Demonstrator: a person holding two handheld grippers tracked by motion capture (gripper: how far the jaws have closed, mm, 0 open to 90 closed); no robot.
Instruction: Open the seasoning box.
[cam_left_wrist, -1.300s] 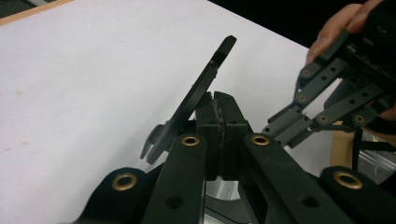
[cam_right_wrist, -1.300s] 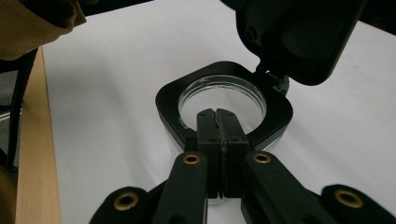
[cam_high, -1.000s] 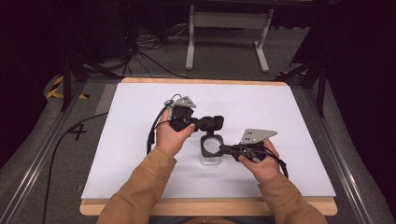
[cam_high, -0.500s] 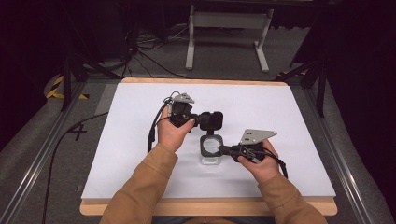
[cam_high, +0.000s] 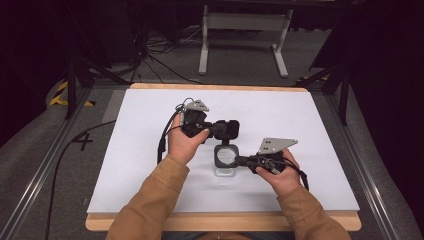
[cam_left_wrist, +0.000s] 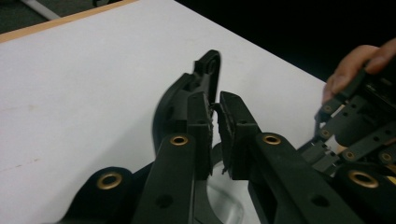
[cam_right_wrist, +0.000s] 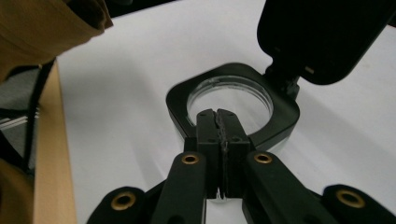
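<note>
High view: right tongs (cam_high: 239, 160) clamp the container's rim (cam_high: 225, 156); left tongs (cam_high: 226, 129) narrowly parted at its lid (cam_high: 230, 129).

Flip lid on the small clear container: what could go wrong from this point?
1. The left gripper jaws have just been opening, with nothing clearly pinched between them. The raised flip lid stands on its hinge alone and may fall shut over the black collar.
2. The right gripper is shut on just the collar's near edge. That narrow bite could slip and the clear container could tip.
</note>
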